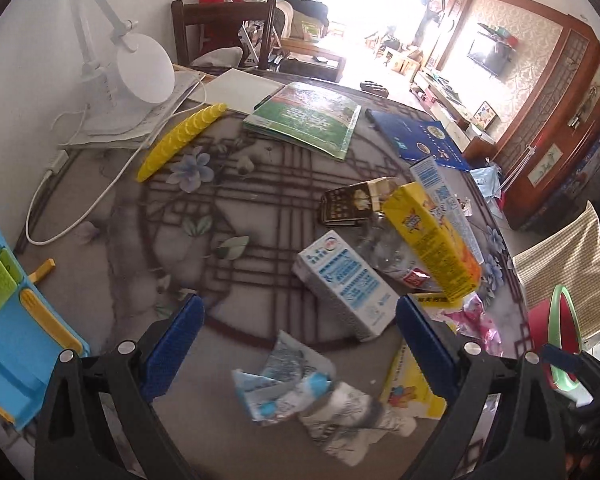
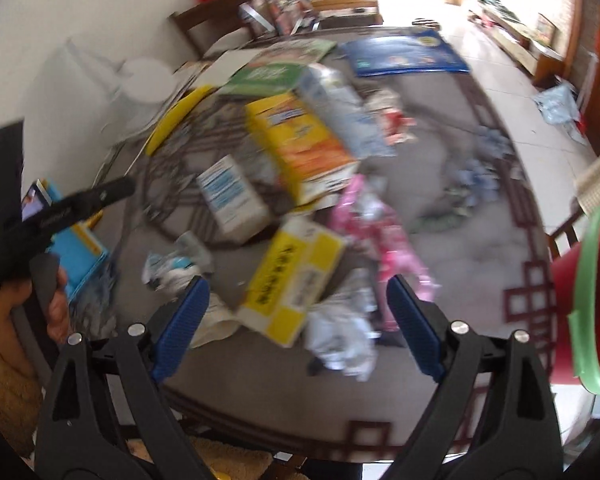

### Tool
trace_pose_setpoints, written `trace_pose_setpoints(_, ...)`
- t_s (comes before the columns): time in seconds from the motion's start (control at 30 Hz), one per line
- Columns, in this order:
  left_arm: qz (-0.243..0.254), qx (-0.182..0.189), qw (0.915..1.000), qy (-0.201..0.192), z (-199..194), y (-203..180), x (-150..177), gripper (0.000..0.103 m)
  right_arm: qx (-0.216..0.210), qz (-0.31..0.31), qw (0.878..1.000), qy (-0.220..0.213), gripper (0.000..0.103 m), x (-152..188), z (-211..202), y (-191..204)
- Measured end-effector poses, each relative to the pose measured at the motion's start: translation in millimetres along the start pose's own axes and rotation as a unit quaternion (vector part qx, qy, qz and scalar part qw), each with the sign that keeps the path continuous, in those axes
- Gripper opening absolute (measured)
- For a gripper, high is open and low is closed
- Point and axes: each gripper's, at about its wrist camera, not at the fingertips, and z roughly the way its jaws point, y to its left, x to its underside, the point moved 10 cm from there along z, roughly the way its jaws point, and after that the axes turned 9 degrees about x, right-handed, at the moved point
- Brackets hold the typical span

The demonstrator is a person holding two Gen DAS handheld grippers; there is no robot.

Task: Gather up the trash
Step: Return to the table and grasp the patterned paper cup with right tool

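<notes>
Trash is heaped on a round patterned table. In the left wrist view my left gripper stands open above a crumpled white-and-blue wrapper, with a white-and-blue carton and a tall yellow box just beyond. The right wrist view is blurred. There my right gripper is open over a yellow-and-white box, with crumpled paper and a pink wrapper beside it. Neither gripper holds anything. A red bin with a green rim stands off the table's right edge.
A white desk lamp, a yellow ridged strip, a green book and a blue folder lie at the table's far side. A blue plastic stand sits at the left. A hand holds the other gripper.
</notes>
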Motion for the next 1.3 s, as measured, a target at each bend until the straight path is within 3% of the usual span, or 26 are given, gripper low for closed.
trace_pose_setpoints(0.1,0.003,0.011,0.9999,0.004,-2.5,13.5,0.0,0.093,-0.001,-0.043,0.998,0.040,0.095,16.8,22.4,39.9)
trace_pose_setpoints(0.27,0.011,0.018,0.9998,0.008,-9.8,33.6,2.9,0.093,-0.039,-0.085,0.992,0.080,0.095,29.4,55.5,91.2)
trace_pose_setpoints(0.43,0.008,0.020,0.9996,0.021,-13.0,57.8,10.1,0.093,-0.048,-0.152,0.980,0.123,0.095,33.4,86.1,118.5)
trace_pose_setpoints(0.53,0.003,0.016,0.9997,0.018,-15.1,68.5,12.3,0.093,-0.074,-0.148,0.973,0.160,0.095,41.9,101.6,124.9)
trace_pose_setpoints(0.67,0.004,0.016,0.9997,0.020,-15.9,77.4,14.6,0.093,-0.086,-0.142,0.971,0.172,0.094,47.7,110.4,129.1)
trace_pose_setpoints(0.77,0.012,0.018,0.9995,0.023,-14.9,79.1,15.9,0.093,-0.077,-0.145,0.970,0.177,0.065,50.3,114.9,131.0)
trace_pose_setpoints(0.8,0.015,0.020,0.9994,0.025,-14.1,79.3,16.5,0.093,-0.078,-0.138,0.971,0.180,0.047,51.1,115.8,130.3)
trace_pose_setpoints(0.93,0.027,0.032,0.9986,0.031,-10.0,76.5,19.3,0.088,-0.096,-0.102,0.975,0.174,0.030,46.7,108.2,125.9)
trace_pose_setpoints(1.1,0.054,0.052,0.9957,0.054,2.6,63.6,27.2,0.086,-0.108,-0.023,0.986,0.124,0.028,24.5,75.7,99.6)
trace_pose_setpoints(1.3,0.138,0.060,0.9839,0.096,30.1,36.4,46.2,0.086,-0.096,0.091,0.990,0.044,0.028,0.7,34.4,50.3)
